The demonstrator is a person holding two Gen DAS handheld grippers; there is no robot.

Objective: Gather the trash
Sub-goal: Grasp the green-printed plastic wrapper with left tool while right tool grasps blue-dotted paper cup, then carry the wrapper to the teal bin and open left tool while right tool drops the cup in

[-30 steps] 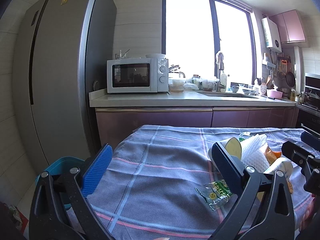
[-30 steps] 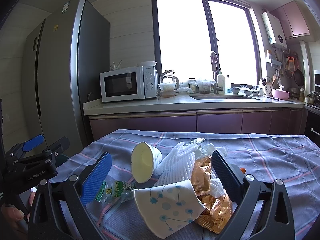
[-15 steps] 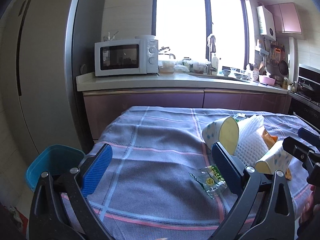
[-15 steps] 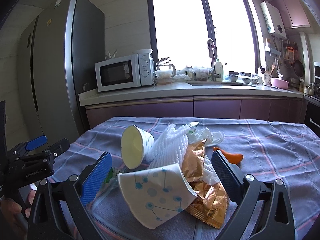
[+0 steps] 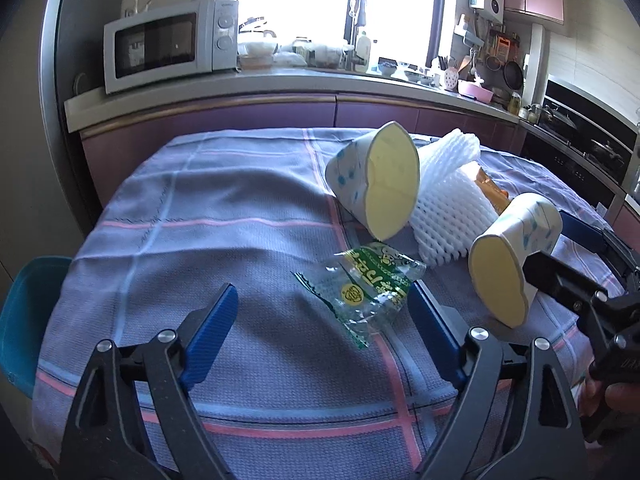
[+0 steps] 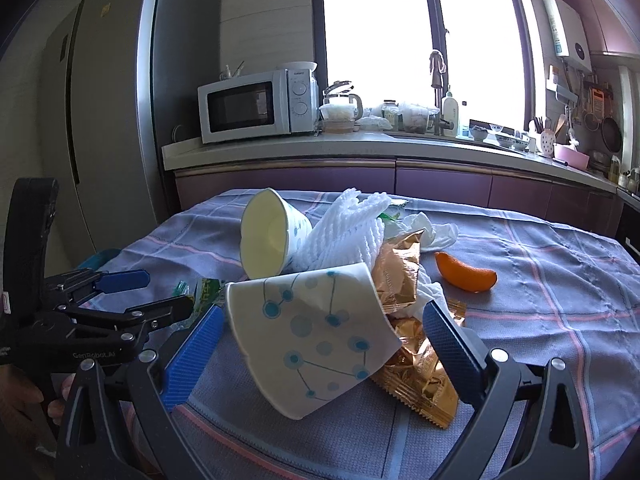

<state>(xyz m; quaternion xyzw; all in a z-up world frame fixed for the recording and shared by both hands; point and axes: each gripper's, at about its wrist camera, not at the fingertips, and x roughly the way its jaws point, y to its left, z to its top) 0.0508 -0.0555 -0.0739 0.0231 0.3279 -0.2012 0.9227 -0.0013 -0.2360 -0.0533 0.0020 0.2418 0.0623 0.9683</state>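
Paper cups (image 6: 312, 340) (image 5: 374, 184) lie tipped, seemingly empty; left hand-held gripper (image 5: 324, 330) narrowing, right hand-held gripper (image 6: 320, 354) open, both empty.

Home kitchen: microwave (image 6: 256, 106) on a long worktop (image 6: 360, 146) with purple cabinets (image 6: 440, 182) below, tall grey fridge (image 6: 132, 100), sink tap (image 6: 437, 80) beneath the window (image 6: 420, 40), pans hanging (image 6: 611, 132) at right.

On my feed, a table draped in a blue-grey woven cloth with pink and pale stripes (image 5: 224, 216) bears a clear green-printed plastic wrapper (image 5: 362, 286), two tipped dotted paper cups (image 6: 316, 336), white foam netting (image 6: 348, 232), a crumpled gold foil bag (image 6: 416, 368), white tissue (image 6: 432, 232) and an orange peel piece (image 6: 464, 274).
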